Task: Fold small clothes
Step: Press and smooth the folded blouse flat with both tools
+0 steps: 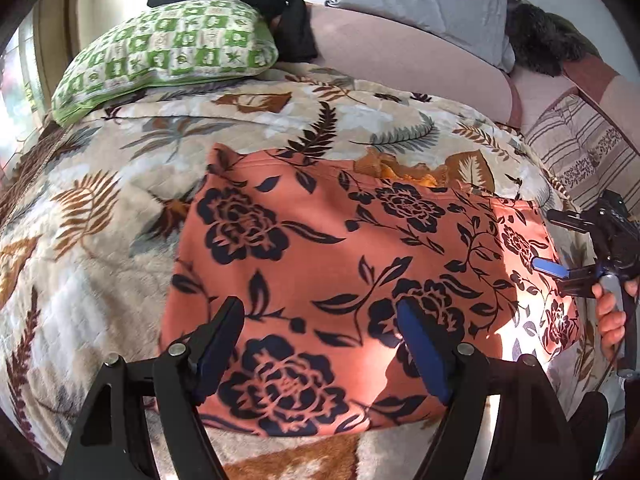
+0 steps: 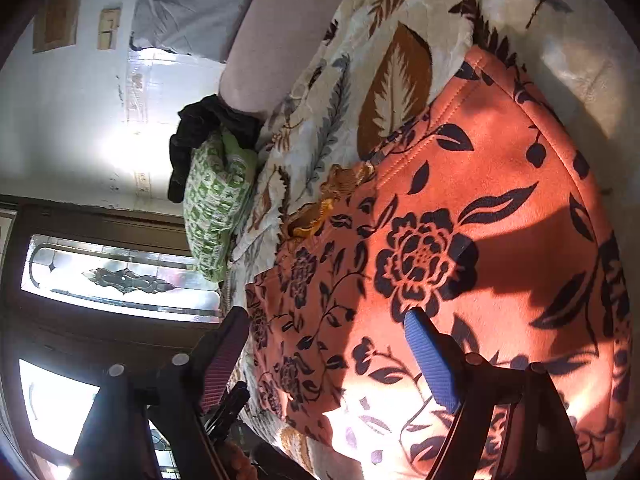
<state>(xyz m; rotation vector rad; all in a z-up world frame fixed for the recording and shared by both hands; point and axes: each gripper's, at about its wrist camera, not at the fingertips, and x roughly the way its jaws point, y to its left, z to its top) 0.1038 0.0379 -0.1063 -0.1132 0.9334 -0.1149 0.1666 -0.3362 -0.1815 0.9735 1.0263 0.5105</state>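
Orange floral garment (image 1: 360, 264) flat on bed quilt (image 1: 100, 208). Left tool (image 1: 320, 344) apart above near hem; right tool (image 2: 328, 344) apart, empty, at side edge. Risk: pinching quilt with cloth, uneven fold.

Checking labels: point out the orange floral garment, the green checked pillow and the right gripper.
orange floral garment (image 1: 320, 248), left wrist view, middle of the cloth.
green checked pillow (image 1: 168, 48), left wrist view, top face.
right gripper (image 1: 556, 242), left wrist view, between its fingertips.
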